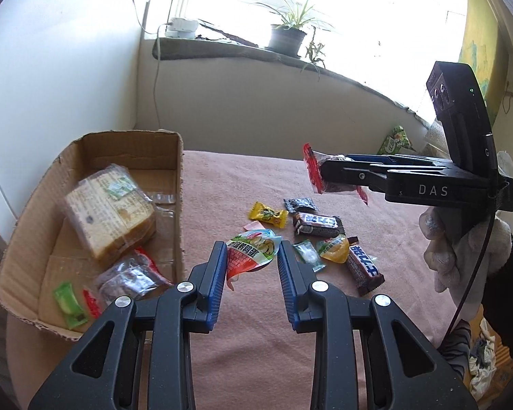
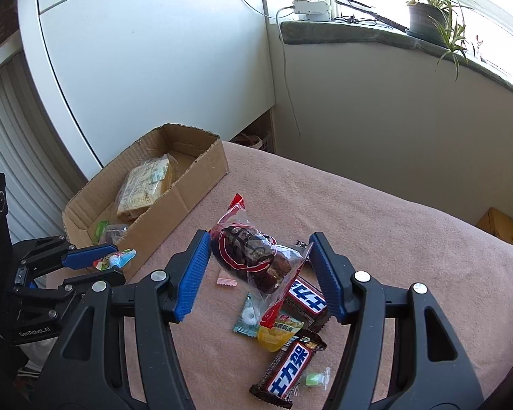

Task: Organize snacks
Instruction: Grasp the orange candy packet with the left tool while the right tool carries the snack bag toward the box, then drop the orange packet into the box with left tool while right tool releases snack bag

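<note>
My left gripper (image 1: 251,256) is shut on a quail egg packet (image 1: 253,253), red, green and white, held just right of the cardboard box (image 1: 179,177). It also shows in the right wrist view (image 2: 114,260). My right gripper (image 2: 258,268) is shut on a clear red-edged bag of dark snack (image 2: 253,263) and holds it above the pink cloth; in the left wrist view that bag (image 1: 316,172) hangs in the air. In the box lie a wrapped sandwich (image 1: 111,212), a dark bagged snack (image 1: 130,278) and a green candy (image 1: 70,305).
Loose snacks lie on the pink cloth (image 1: 242,358): two Snickers bars (image 1: 318,224) (image 1: 364,266), a yellow candy (image 1: 268,215), a mint packet (image 1: 307,255), a jelly cup (image 1: 333,248). A windowsill with a potted plant (image 1: 287,36) is behind. A gloved hand (image 1: 448,253) holds the right gripper.
</note>
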Tool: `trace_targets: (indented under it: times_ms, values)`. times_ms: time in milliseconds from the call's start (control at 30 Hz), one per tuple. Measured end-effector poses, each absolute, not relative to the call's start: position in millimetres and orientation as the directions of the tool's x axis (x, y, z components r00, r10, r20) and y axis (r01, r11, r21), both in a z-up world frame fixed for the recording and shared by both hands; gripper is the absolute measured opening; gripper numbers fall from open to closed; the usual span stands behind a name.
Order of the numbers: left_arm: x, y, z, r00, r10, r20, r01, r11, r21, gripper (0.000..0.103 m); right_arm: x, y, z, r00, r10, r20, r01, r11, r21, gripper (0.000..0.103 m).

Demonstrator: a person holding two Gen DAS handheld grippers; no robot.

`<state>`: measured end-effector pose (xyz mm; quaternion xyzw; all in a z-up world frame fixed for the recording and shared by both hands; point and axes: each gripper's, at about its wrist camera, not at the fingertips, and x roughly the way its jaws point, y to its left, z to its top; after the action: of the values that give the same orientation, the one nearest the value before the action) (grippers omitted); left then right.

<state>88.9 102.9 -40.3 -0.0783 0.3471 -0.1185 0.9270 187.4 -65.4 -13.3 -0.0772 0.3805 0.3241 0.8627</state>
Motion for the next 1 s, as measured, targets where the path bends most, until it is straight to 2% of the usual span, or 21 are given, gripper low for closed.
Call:
trace_targets:
  times_ms: [500,1000]
  values:
    - [80.1,186.1,-35.9,0.781,-0.146,-0.608,0.015,0.976,-0.215,0.029,199.1,19.7,-12.8,0.456,0.534,-0.712,-0.684,0.722,0.103,0.062]
    - [90.1,218.4,-47.3,0.780,-0.123,-0.614,-0.017,0.976,-0.218,0.029,239.2,91.8,-35.5,0.411,0.520,-0.749,-0.701,0.706,0.105,0.063]
